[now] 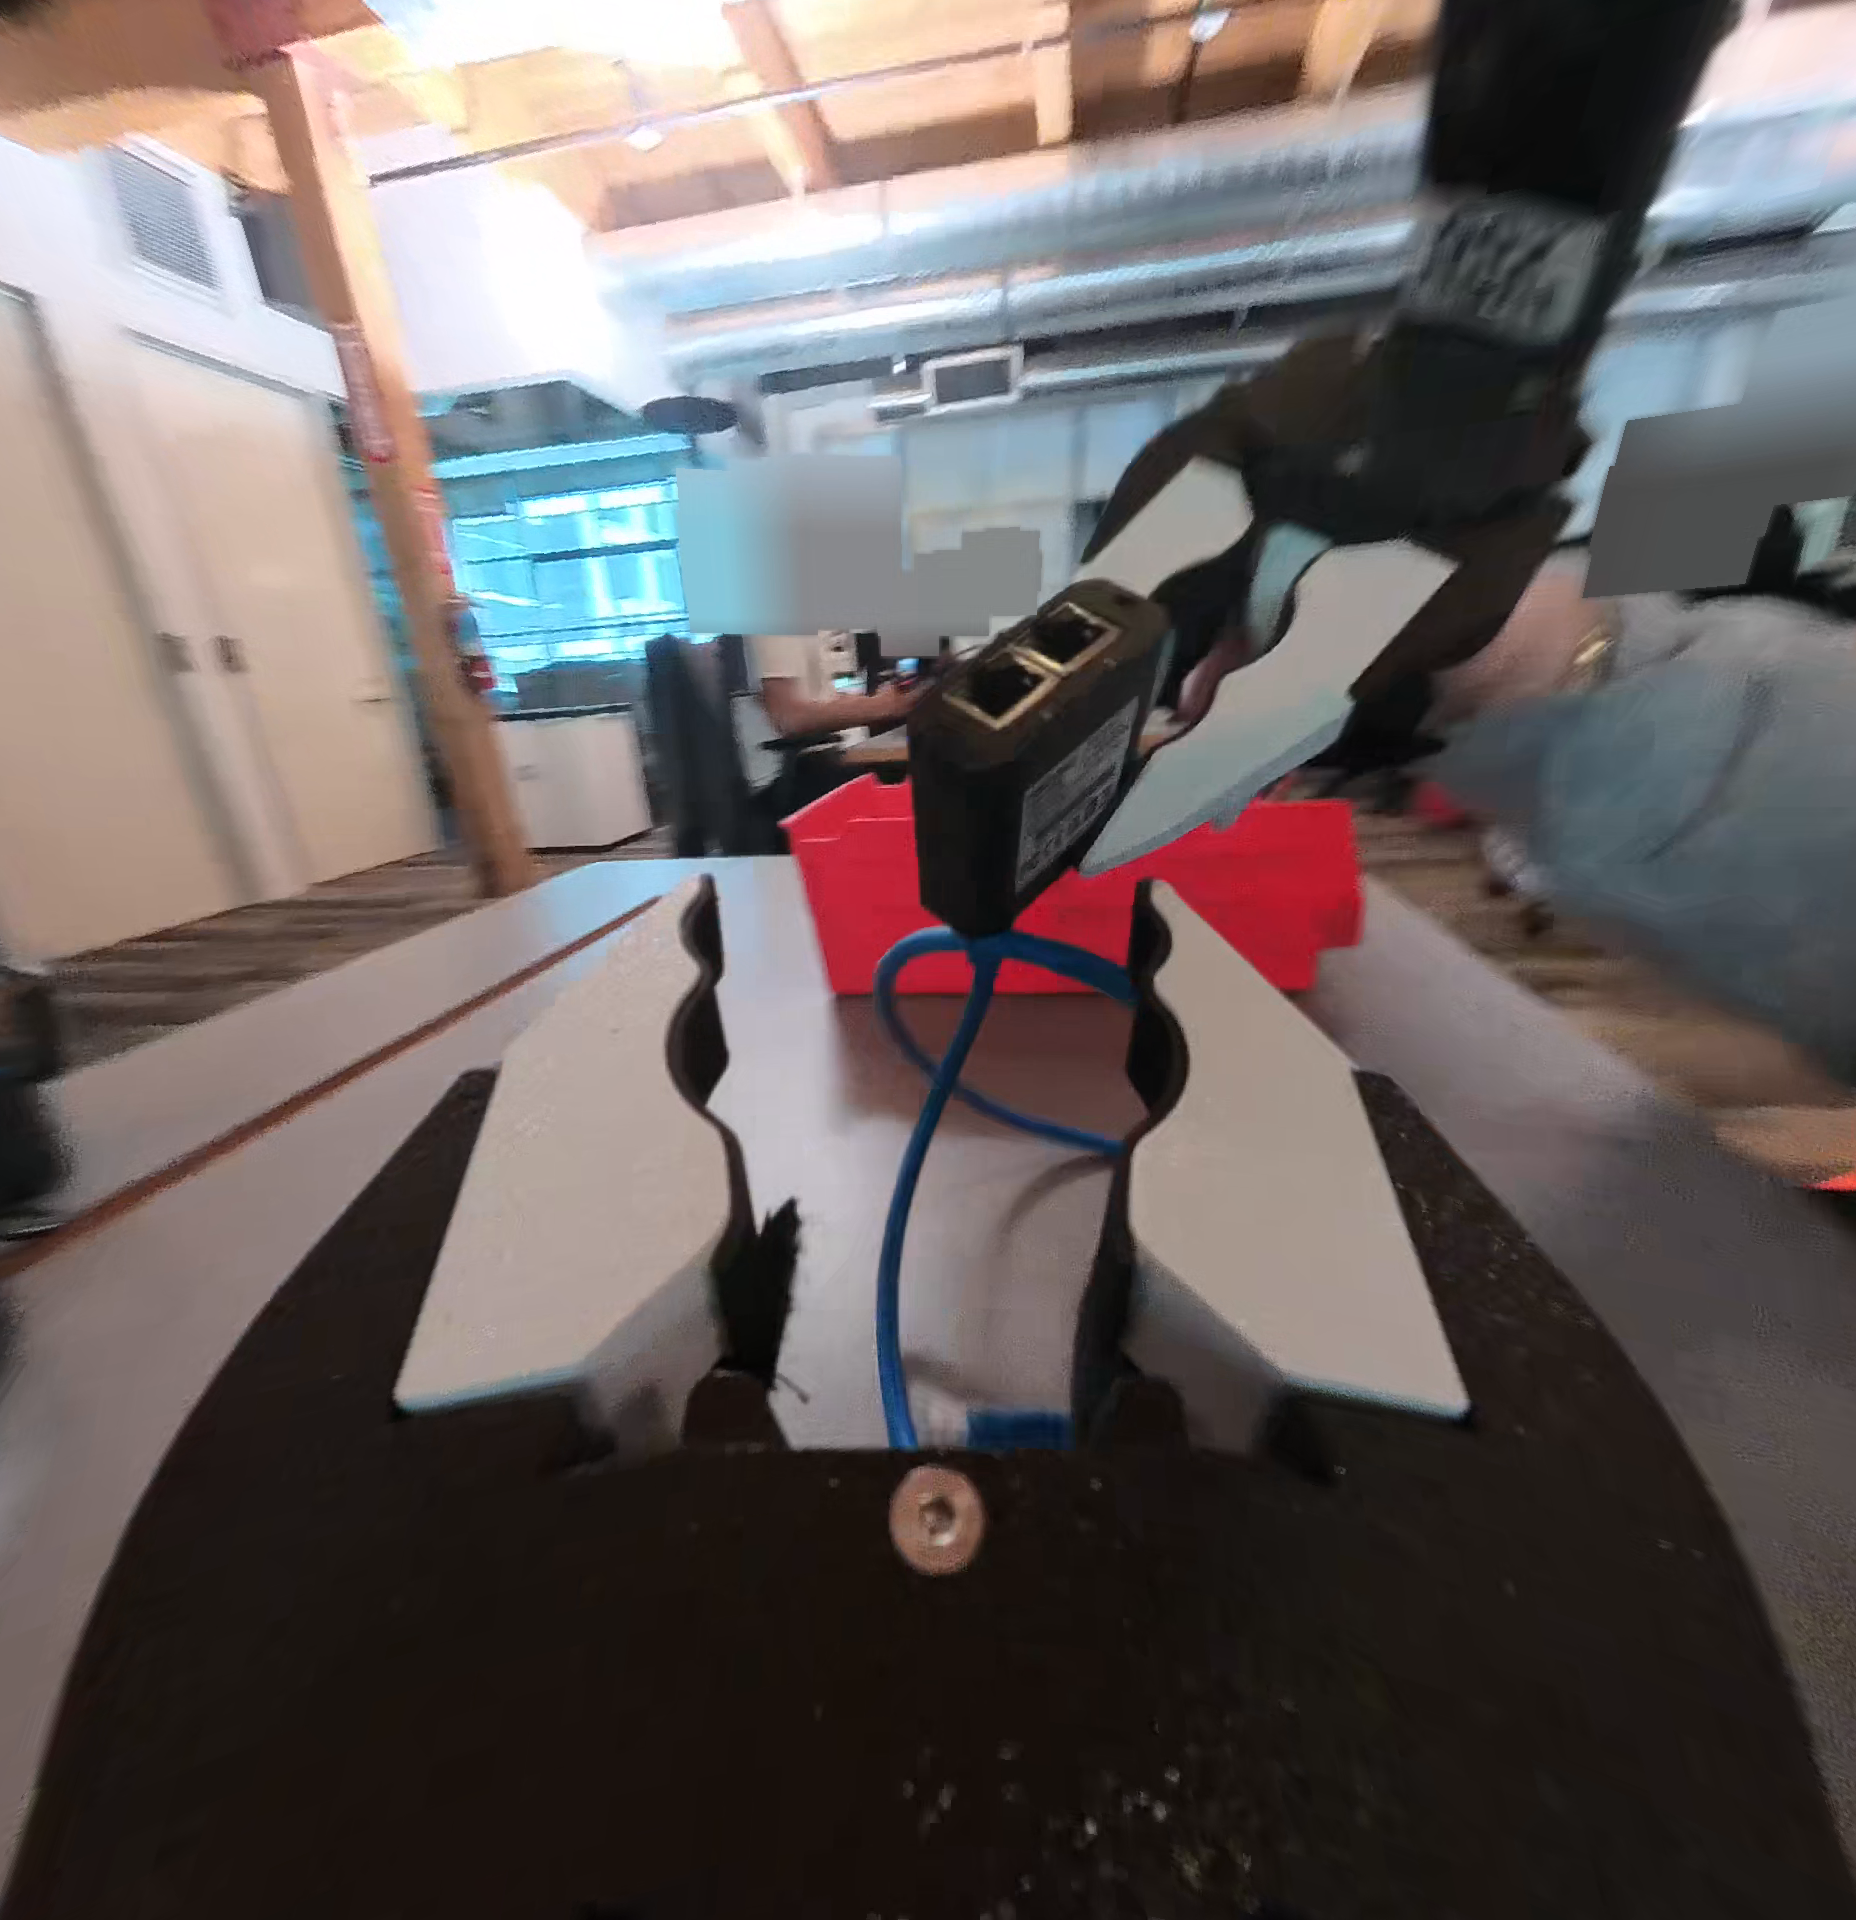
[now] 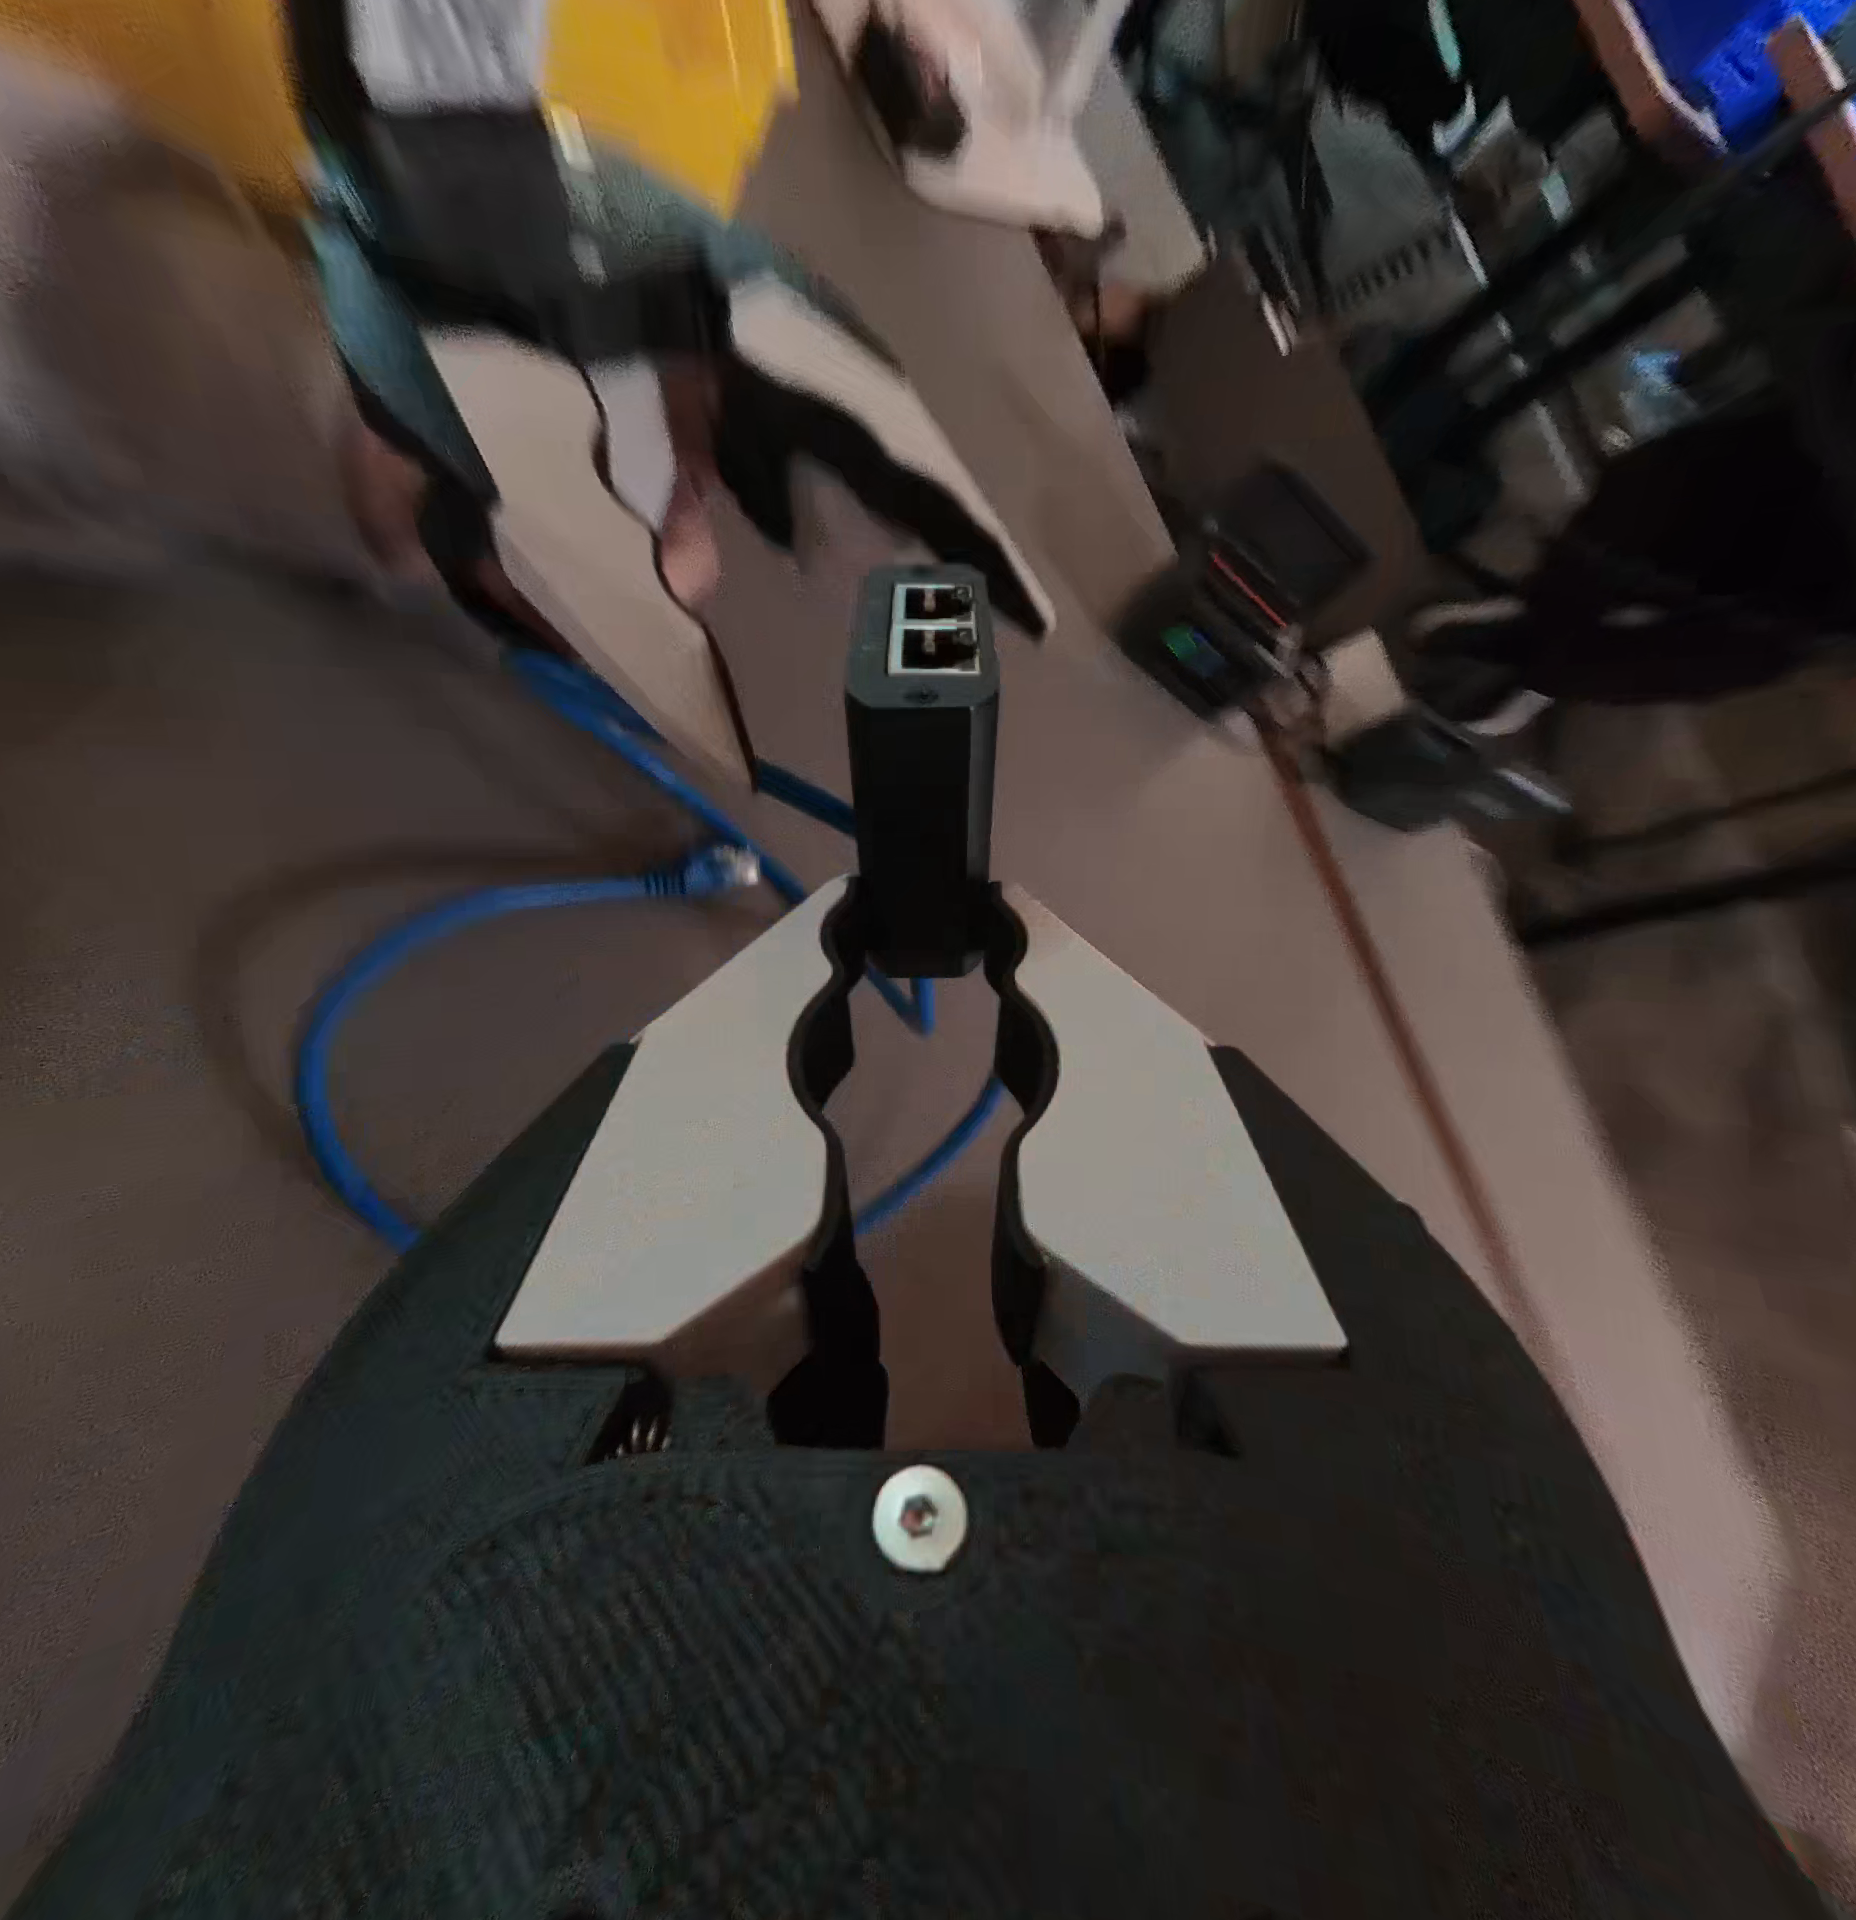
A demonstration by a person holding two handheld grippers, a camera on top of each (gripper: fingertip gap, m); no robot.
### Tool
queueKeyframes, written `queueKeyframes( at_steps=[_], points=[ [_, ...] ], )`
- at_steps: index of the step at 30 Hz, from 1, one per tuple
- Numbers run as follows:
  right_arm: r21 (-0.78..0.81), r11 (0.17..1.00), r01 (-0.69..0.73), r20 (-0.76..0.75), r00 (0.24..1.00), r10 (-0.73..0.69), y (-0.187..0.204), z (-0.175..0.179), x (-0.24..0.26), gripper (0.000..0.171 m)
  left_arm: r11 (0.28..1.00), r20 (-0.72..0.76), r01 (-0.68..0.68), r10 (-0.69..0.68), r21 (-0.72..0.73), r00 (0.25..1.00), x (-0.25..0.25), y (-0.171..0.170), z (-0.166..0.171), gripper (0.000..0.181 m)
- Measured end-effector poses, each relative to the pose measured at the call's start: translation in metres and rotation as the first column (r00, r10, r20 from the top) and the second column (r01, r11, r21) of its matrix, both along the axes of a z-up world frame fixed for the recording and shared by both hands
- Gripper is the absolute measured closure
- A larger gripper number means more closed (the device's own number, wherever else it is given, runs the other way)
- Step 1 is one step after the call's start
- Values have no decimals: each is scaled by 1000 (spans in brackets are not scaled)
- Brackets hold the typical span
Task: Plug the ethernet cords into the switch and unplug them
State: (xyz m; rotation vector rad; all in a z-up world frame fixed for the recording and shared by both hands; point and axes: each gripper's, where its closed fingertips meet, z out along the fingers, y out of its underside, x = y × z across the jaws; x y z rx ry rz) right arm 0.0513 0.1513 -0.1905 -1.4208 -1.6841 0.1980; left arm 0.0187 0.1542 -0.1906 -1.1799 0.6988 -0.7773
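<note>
My right gripper (image 2: pixel 924 904) is shut on the lower end of a black switch (image 2: pixel 919 790) and holds it up above the table. Its two ports (image 2: pixel 936 629) face away from me and are empty. In the left wrist view the switch (image 1: pixel 1038 748) hangs tilted in the right gripper (image 1: pixel 1085 717), above and ahead of my left gripper (image 1: pixel 926 904). The left gripper is open and empty. A blue ethernet cord (image 1: pixel 908 1195) lies looped on the table between its fingers. The cord (image 2: pixel 321 1039) and one loose plug (image 2: pixel 711 868) lie under the switch.
A red bin (image 1: pixel 1246 914) stands on the table (image 1: pixel 280 1070) behind the switch. The holder's sleeve (image 1: pixel 1682 790) is at the right. Shelves with gear (image 2: pixel 1526 343) stand past the table's edge. Seated people and desks are far behind.
</note>
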Motion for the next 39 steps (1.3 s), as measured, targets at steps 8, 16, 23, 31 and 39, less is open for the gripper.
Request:
queueKeyframes(
  at_steps=[8, 16, 23, 31, 39],
  points=[
    [268, 959, -89, 366, 930, -16, 2, -14, -4, 150, 903, -357, -173, 323, 393, 877, 17, -6, -13, 110],
    [206, 966, -155, 340, 937, 78, -3, -20, -17, 150, 834, -443, -187, 450, 519, 775, 15, -13, -15, 123],
    [157, 939, -307, 208, 939, 272, -30, -19, -41, 143, 902, -538, -176, 382, 394, 751, -6, -18, -30, 160],
    [-4, 935, -355, -454, 834, 315, -20, 2, -42, 125, 994, -279, -81, 100, 76, 955, -36, -18, -25, 160],
    [31, 923, -382, -492, 798, 347, -22, -23, -40, 142, 999, -363, 49, -43, 8, 931, -28, -20, -49, 160]
  ],
)
